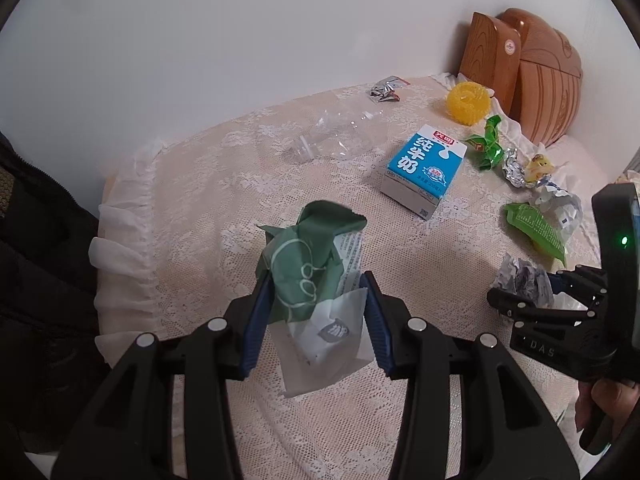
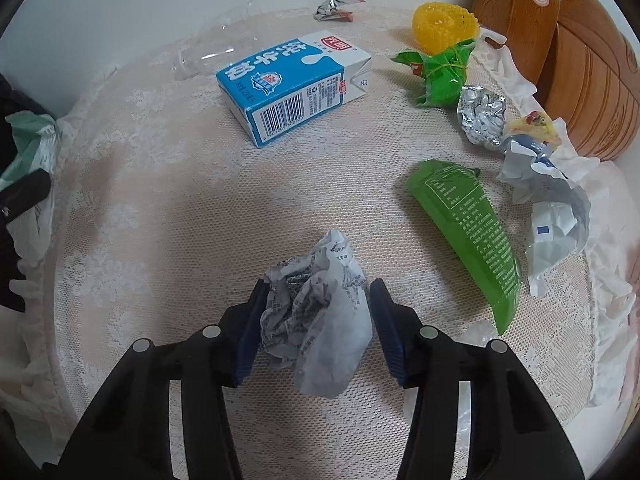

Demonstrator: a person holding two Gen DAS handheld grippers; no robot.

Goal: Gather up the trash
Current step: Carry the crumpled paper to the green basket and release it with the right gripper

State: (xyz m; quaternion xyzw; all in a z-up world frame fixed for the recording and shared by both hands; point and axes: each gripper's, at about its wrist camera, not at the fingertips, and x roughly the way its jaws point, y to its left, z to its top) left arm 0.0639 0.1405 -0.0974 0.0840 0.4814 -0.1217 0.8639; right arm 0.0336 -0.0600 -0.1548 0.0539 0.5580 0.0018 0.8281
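Observation:
My left gripper (image 1: pixel 316 280) is shut on a crumpled green-and-white paper bag (image 1: pixel 308 264), held above the lace-covered table (image 1: pixel 224 184). My right gripper (image 2: pixel 316 288) is shut on a crumpled printed paper ball (image 2: pixel 316 304), just above the cloth. The right gripper also shows at the right edge of the left wrist view (image 1: pixel 516 292) with the paper ball (image 1: pixel 520 280). The left gripper's bag shows at the left edge of the right wrist view (image 2: pixel 28 140).
On the table lie a blue milk carton (image 2: pixel 292 84), a clear plastic bottle (image 2: pixel 216 48), a yellow mesh ball (image 2: pixel 444 26), green wrappers (image 2: pixel 468 232), foil wrappers (image 2: pixel 482 116) and white crumpled packaging (image 2: pixel 556 216). Wooden chair backs (image 2: pixel 560 52) stand at the far right.

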